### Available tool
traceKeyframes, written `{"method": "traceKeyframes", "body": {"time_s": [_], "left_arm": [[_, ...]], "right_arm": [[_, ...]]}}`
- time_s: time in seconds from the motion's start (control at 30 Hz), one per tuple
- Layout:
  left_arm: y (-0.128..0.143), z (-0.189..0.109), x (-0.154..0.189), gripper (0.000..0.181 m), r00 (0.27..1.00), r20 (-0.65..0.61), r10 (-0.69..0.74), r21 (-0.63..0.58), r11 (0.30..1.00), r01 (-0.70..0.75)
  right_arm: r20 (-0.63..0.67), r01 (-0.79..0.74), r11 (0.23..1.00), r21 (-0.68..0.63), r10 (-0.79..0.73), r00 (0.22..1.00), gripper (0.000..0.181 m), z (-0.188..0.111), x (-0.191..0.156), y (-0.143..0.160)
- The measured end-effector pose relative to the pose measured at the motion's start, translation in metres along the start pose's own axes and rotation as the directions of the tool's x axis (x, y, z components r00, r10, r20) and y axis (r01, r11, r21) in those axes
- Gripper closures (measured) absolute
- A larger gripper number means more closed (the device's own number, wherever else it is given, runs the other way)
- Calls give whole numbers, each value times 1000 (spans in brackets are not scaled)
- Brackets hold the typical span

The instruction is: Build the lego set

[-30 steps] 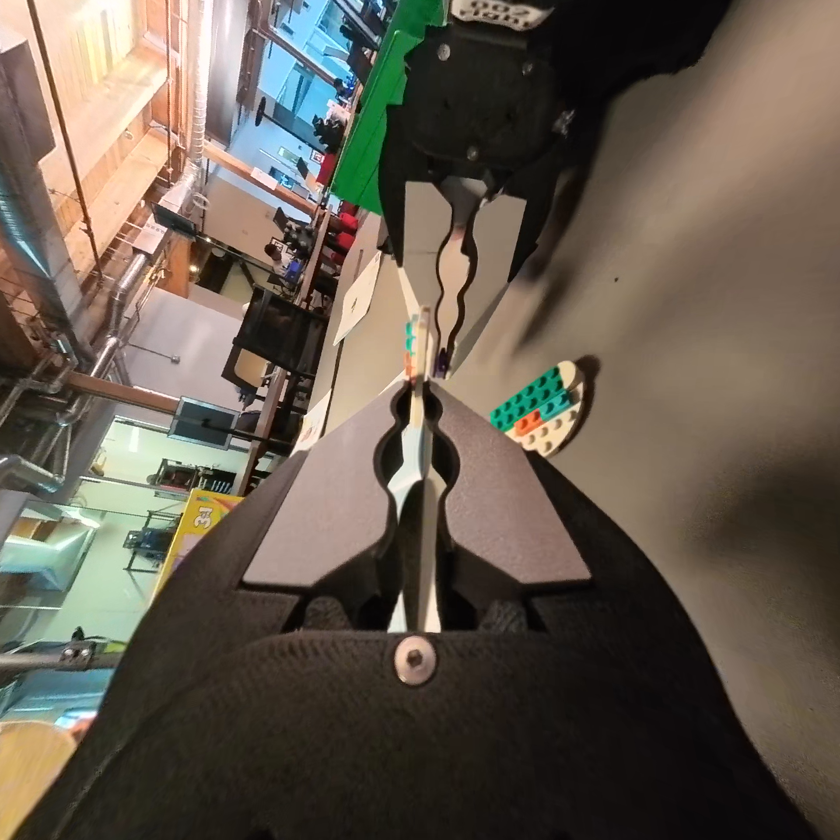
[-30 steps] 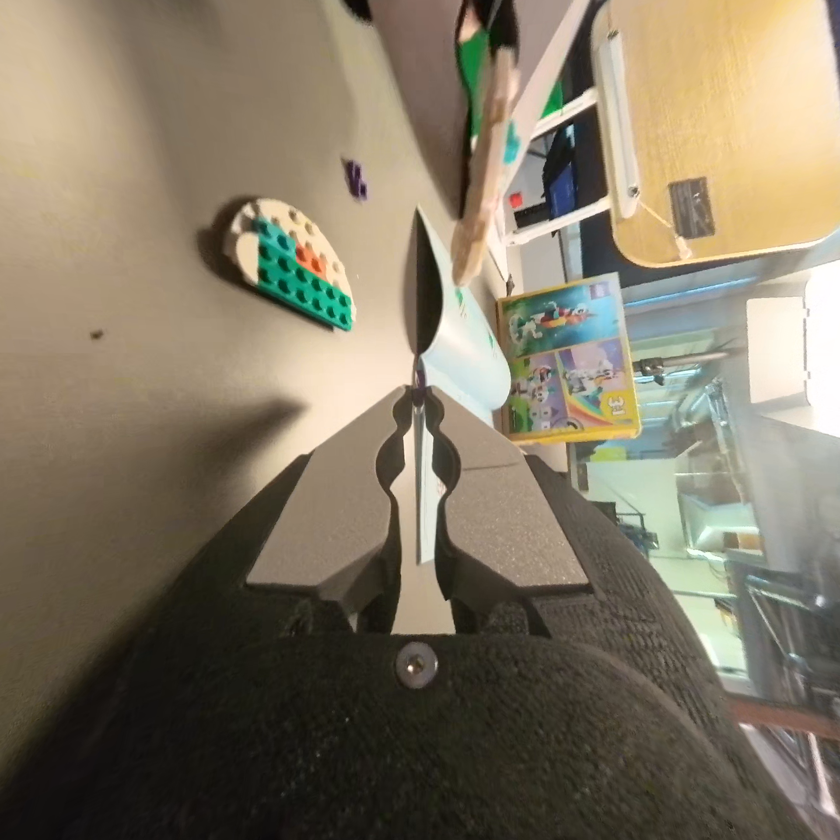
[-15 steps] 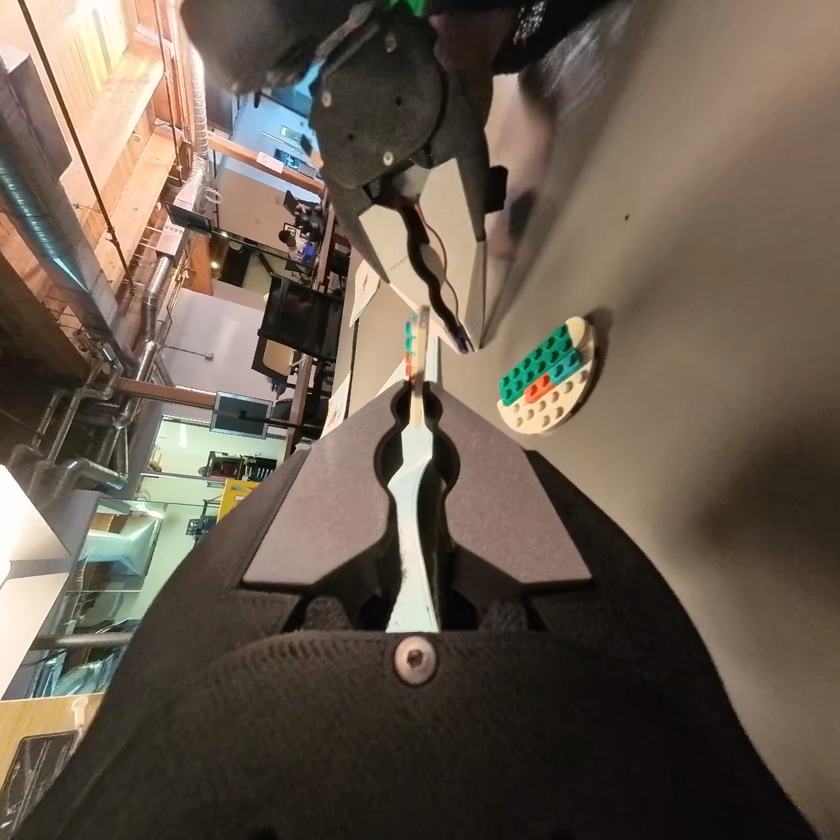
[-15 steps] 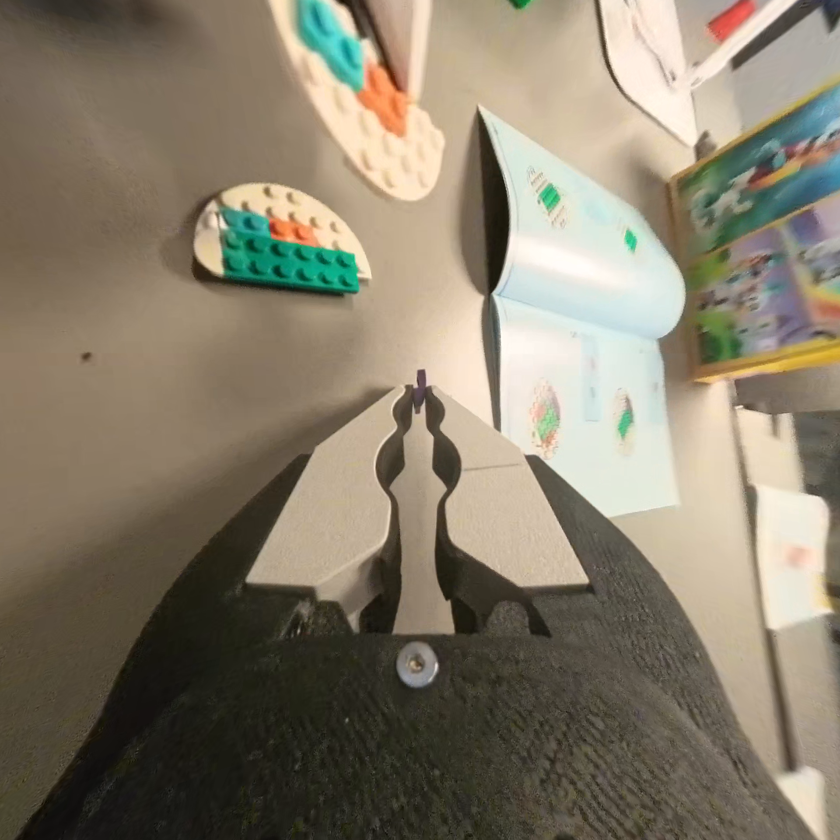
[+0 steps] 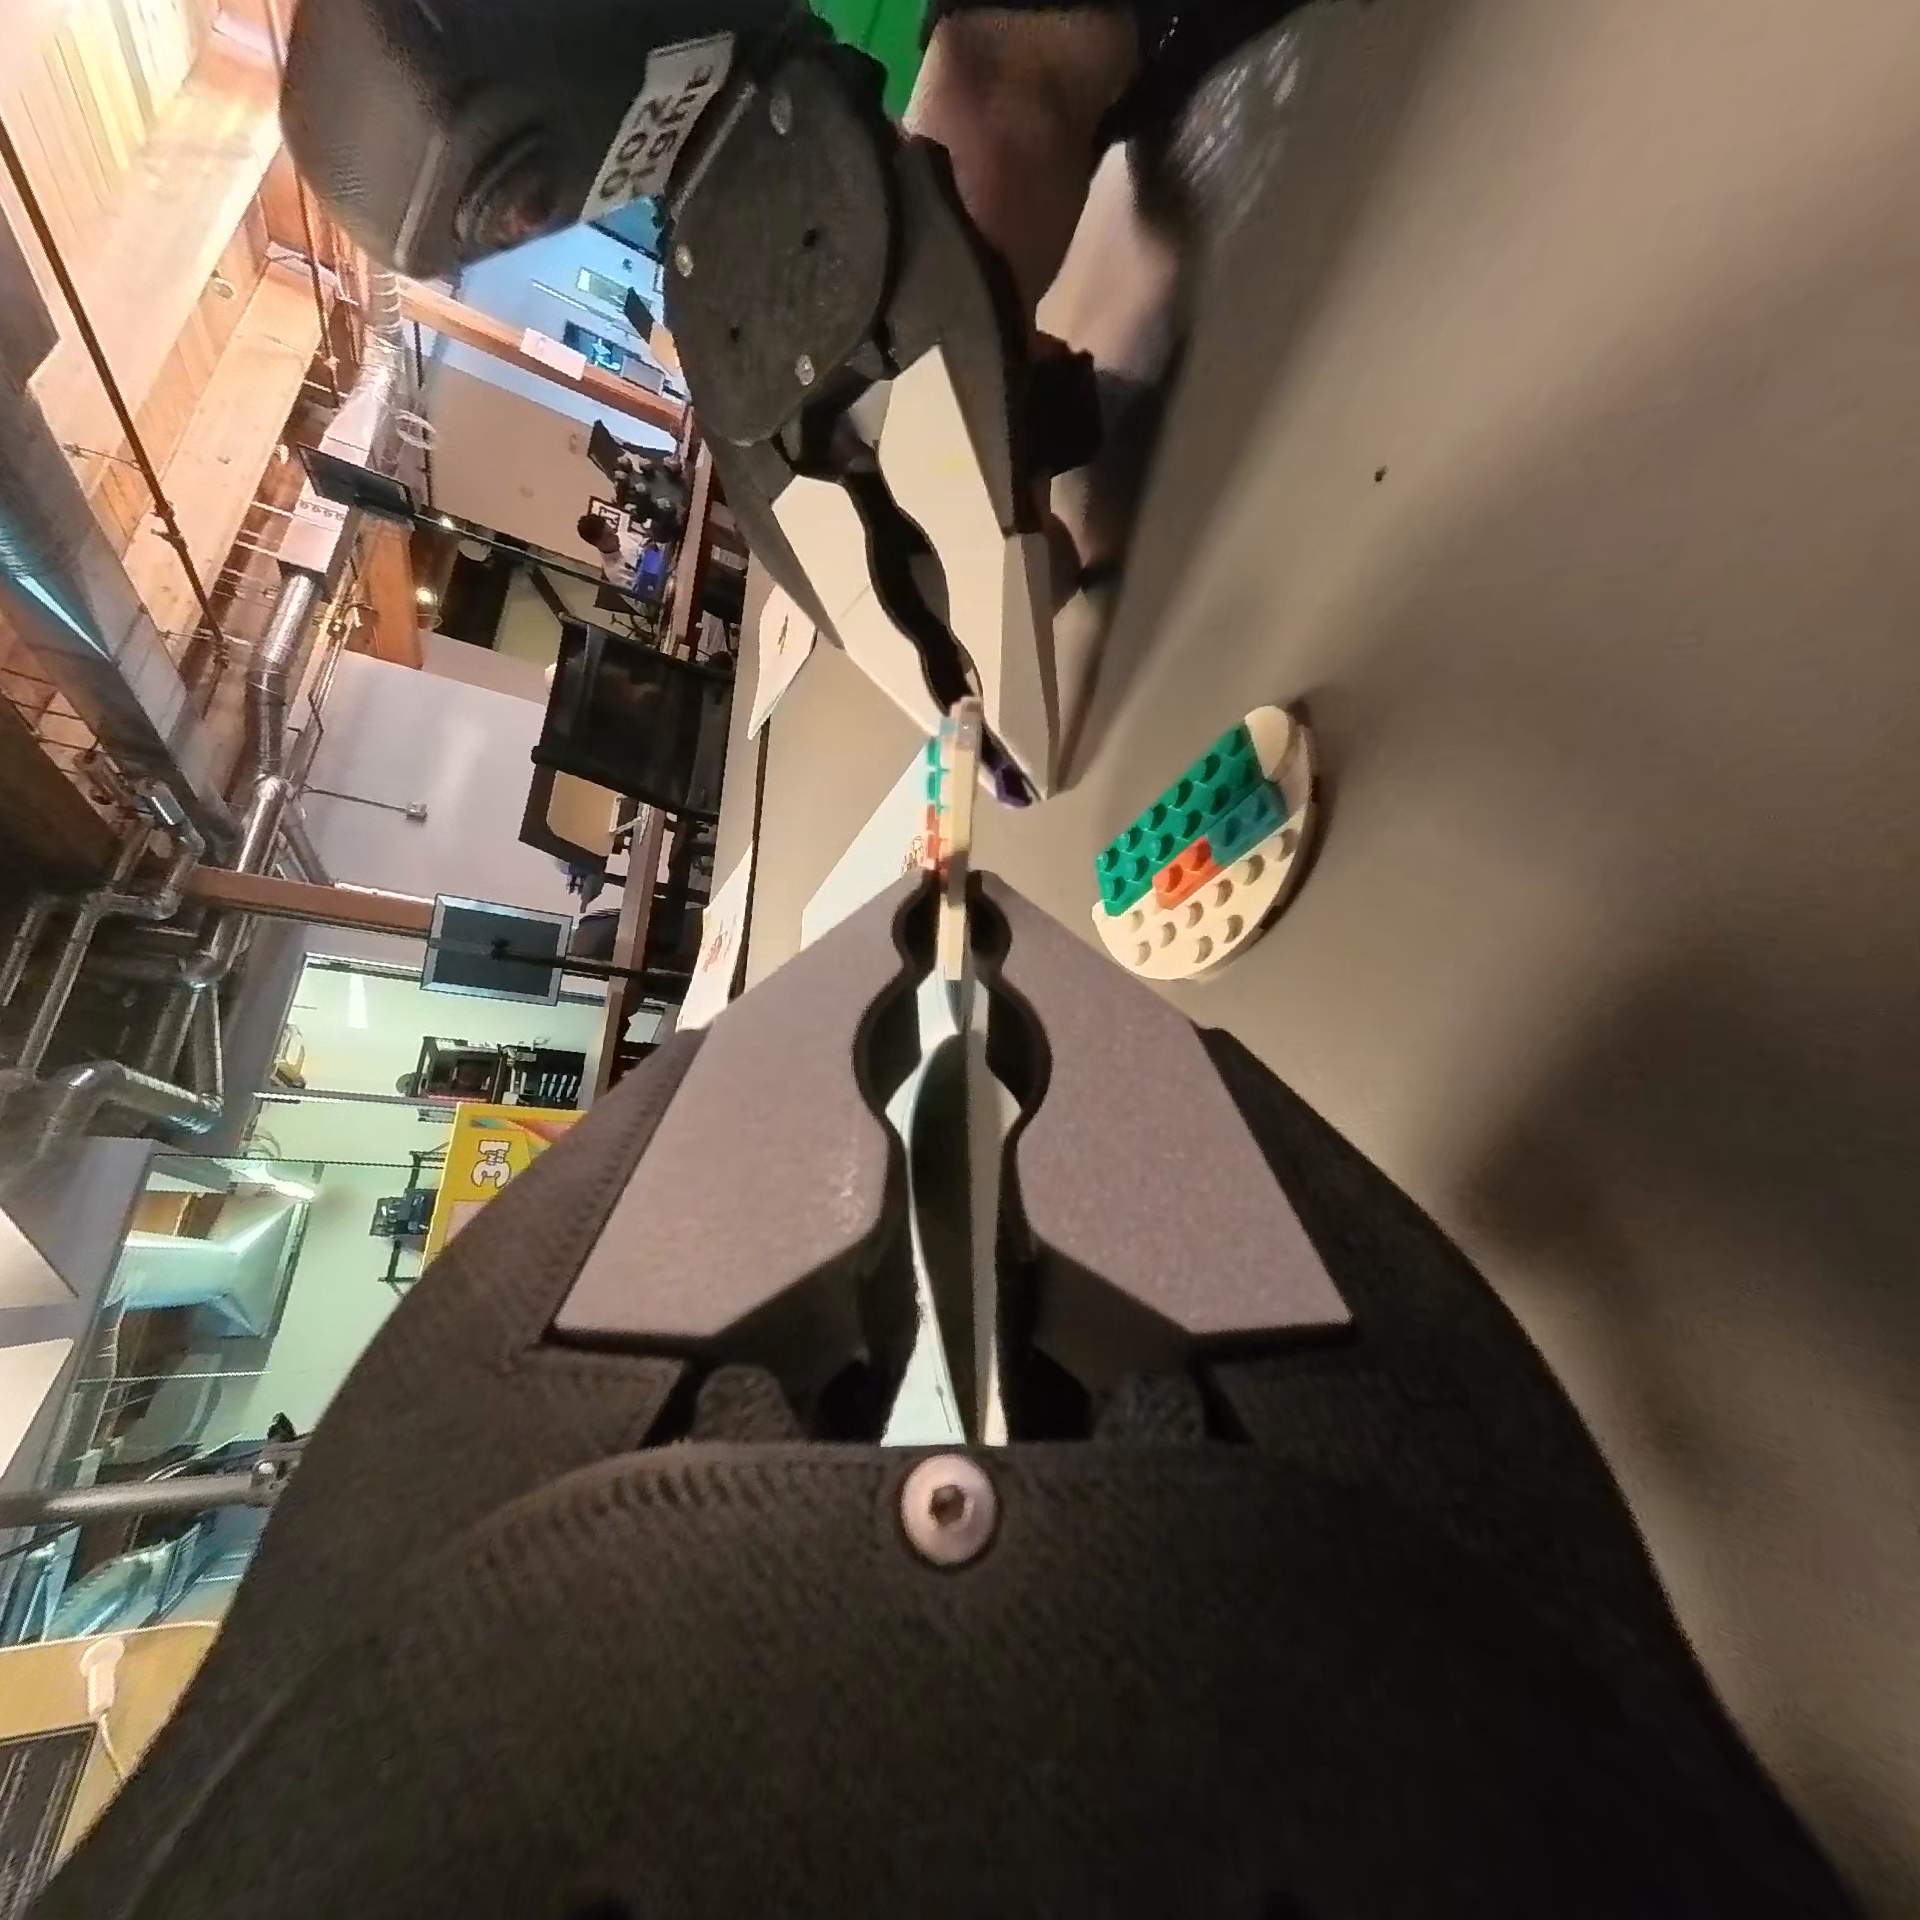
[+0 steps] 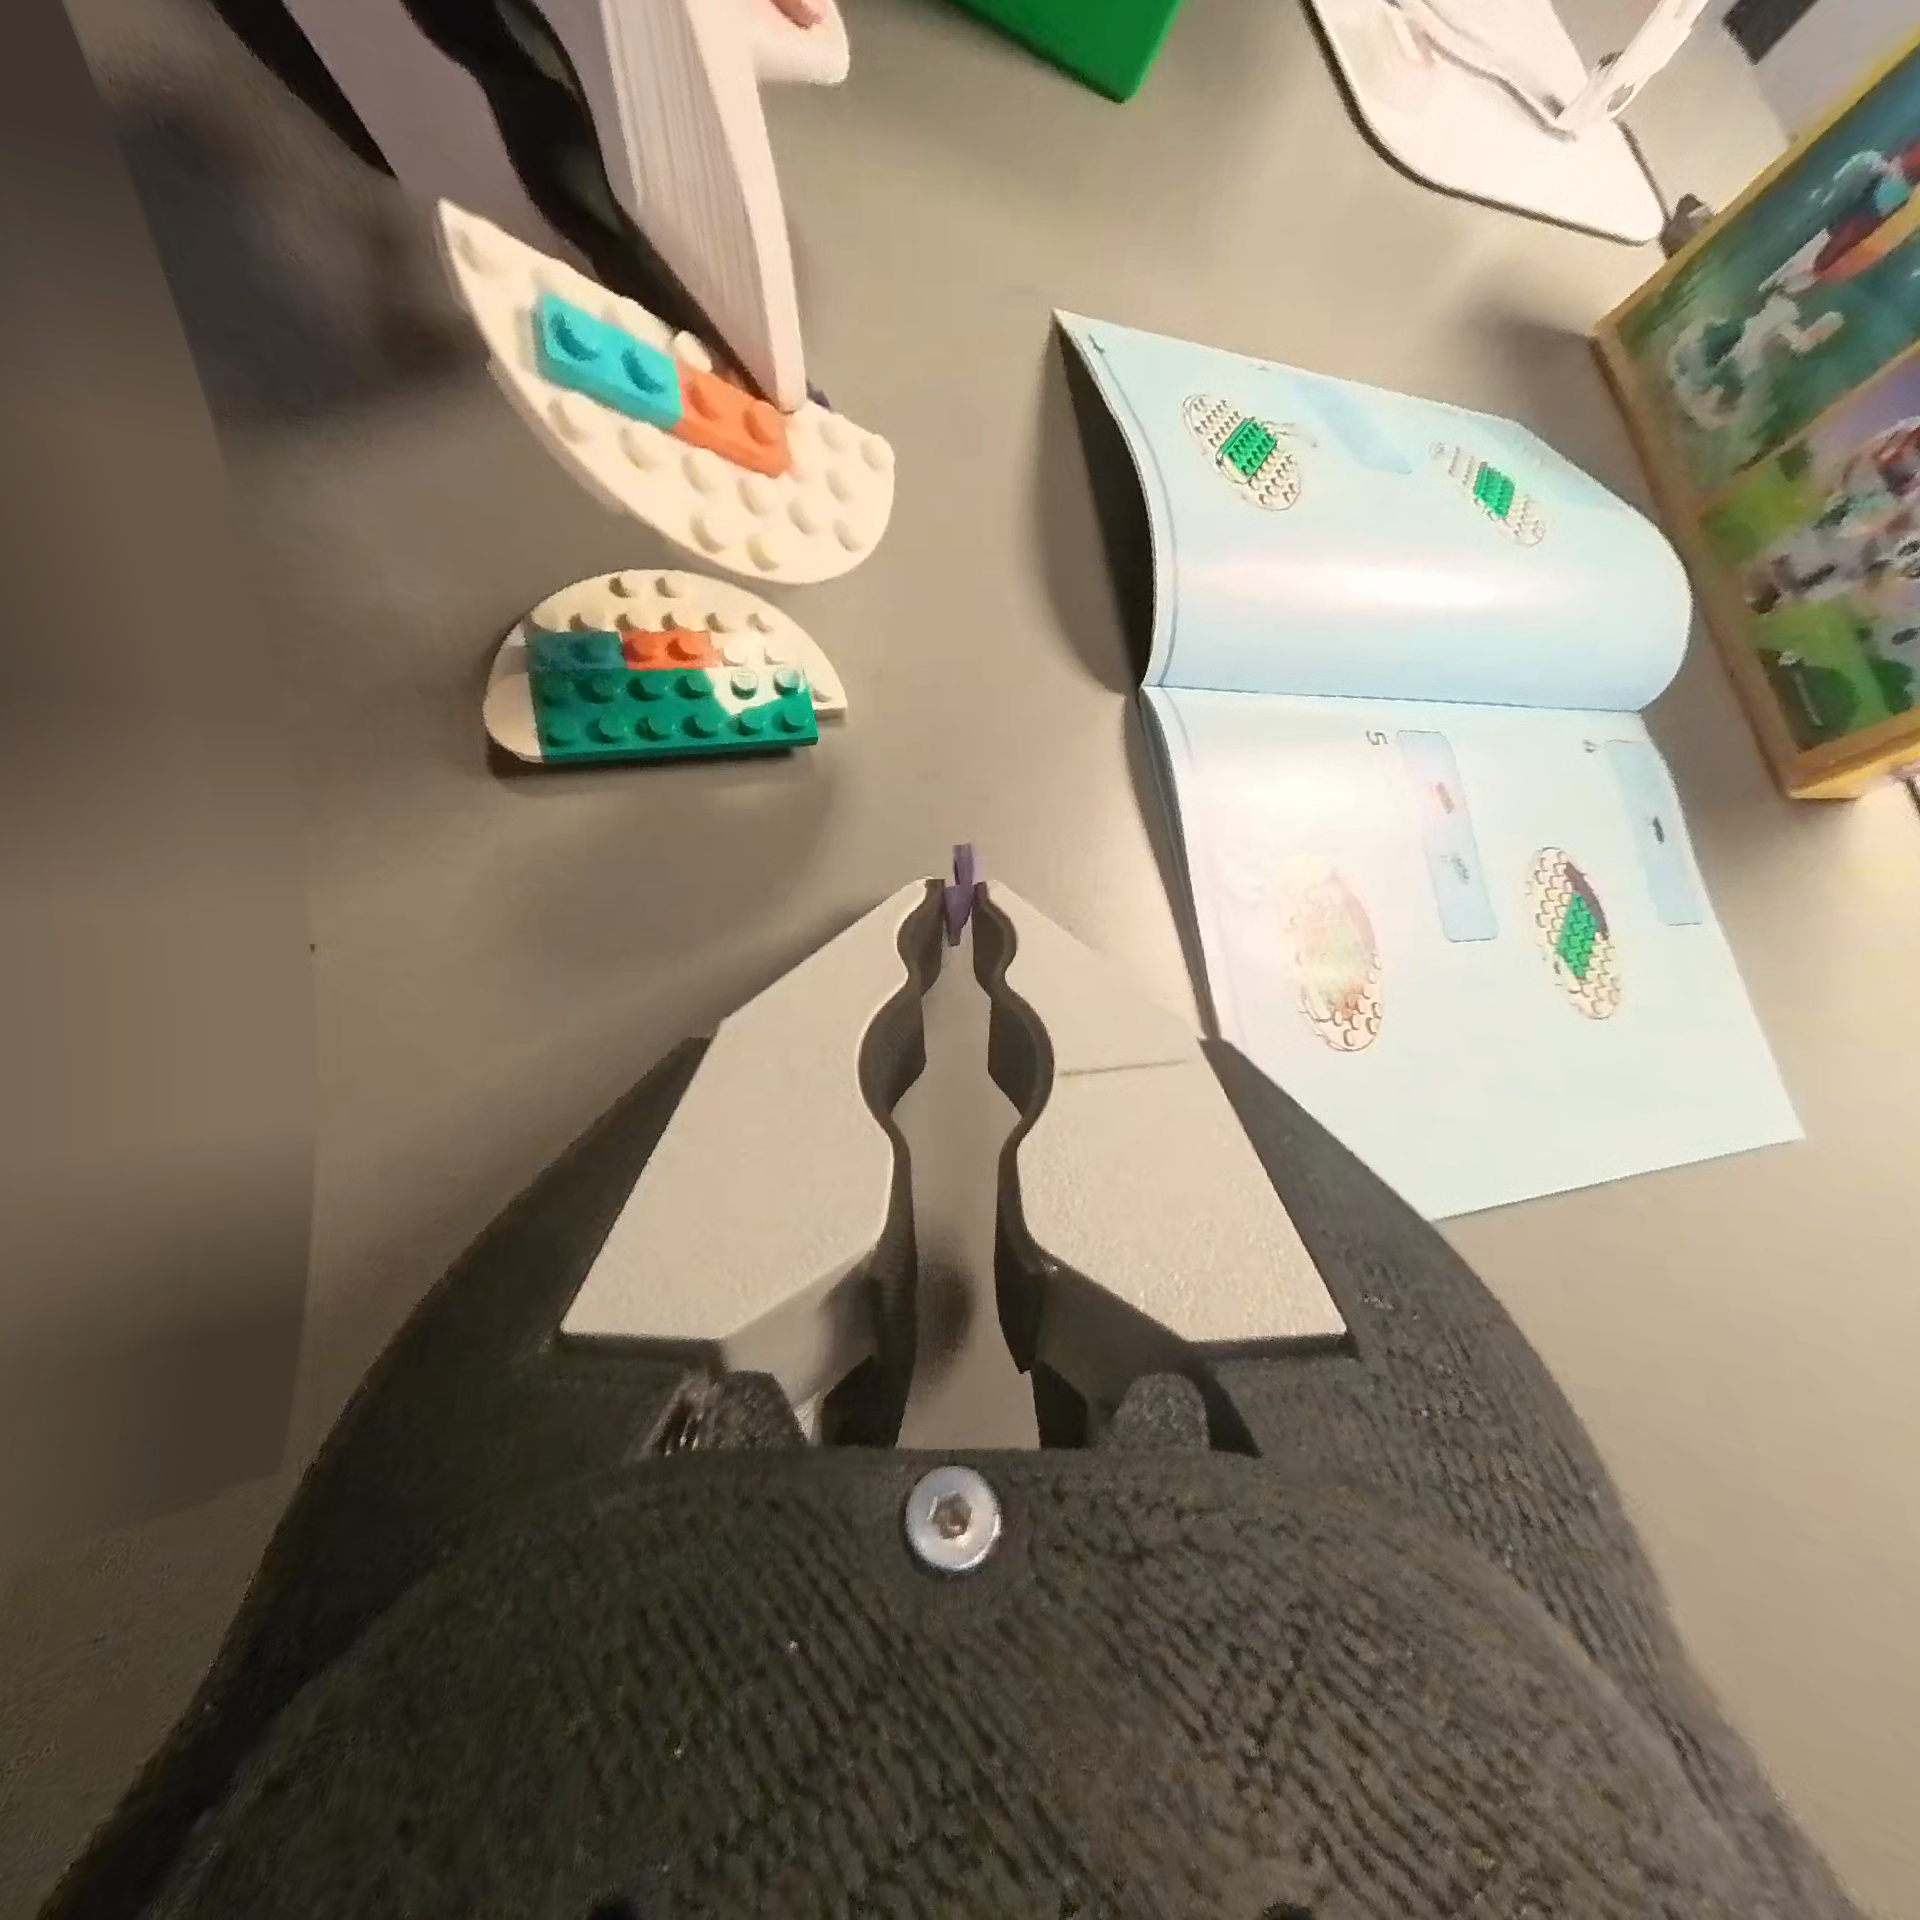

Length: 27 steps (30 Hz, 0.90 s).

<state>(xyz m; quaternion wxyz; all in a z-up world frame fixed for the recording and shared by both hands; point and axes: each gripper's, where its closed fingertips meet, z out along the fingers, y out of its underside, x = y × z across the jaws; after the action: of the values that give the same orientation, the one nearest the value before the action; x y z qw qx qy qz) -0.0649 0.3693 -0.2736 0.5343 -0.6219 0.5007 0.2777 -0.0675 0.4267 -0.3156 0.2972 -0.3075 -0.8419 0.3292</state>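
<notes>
My left gripper [image 5: 958,883] is shut on the edge of a white half-round plate [image 5: 963,821] and holds it on edge above the table. That plate [image 6: 727,488] carries a light-blue brick [image 6: 603,358] and an orange brick [image 6: 732,421]. My right gripper [image 6: 961,888] is shut on a small purple piece [image 6: 963,902], which also shows in the left wrist view [image 5: 1006,790], close to the held plate's back. A second half-round plate [image 6: 665,675] with green, orange and teal bricks lies flat on the grey table; it also shows in the left wrist view [image 5: 1210,842].
An open instruction booklet [image 6: 1434,748] lies right of the right gripper. The set's box [image 6: 1787,416] stands at the far right. A green block [image 6: 1081,42] and a white sheet [image 6: 1486,135] lie at the back. The grey table [image 6: 260,935] spreads to the left. Tip to tip, the grippers are about 8 cm apart. About 25 cm separates my left fingertips from the green block [image 6: 1081,42].
My right gripper has swung down and toward the held plate with the purple piece. Its view turned from sideways to looking down on the table. The left gripper has barely moved.
</notes>
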Motion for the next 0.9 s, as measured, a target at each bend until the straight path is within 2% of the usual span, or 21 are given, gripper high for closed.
{"method": "traceKeyframes", "body": {"time_s": [0.27, 0.6, 0.9], "left_arm": [[0, 1, 1, 177, 1000, -6, -5, 3, 1000, 5], [0, 2, 4, 177, 1000, -15, 4, 0, 1000, -4], [1, 2, 3, 177, 1000, -17, 0, -3, 1000, 0]], "right_arm": [[52, -142, 989, 34, 140, 989, 178, -5, 1, -3], [85, -174, 985, -12, 174, 981, 177, -3, -3, 3], [139, -267, 963, -38, 270, 953, 171, -4, -7, 5]]}}
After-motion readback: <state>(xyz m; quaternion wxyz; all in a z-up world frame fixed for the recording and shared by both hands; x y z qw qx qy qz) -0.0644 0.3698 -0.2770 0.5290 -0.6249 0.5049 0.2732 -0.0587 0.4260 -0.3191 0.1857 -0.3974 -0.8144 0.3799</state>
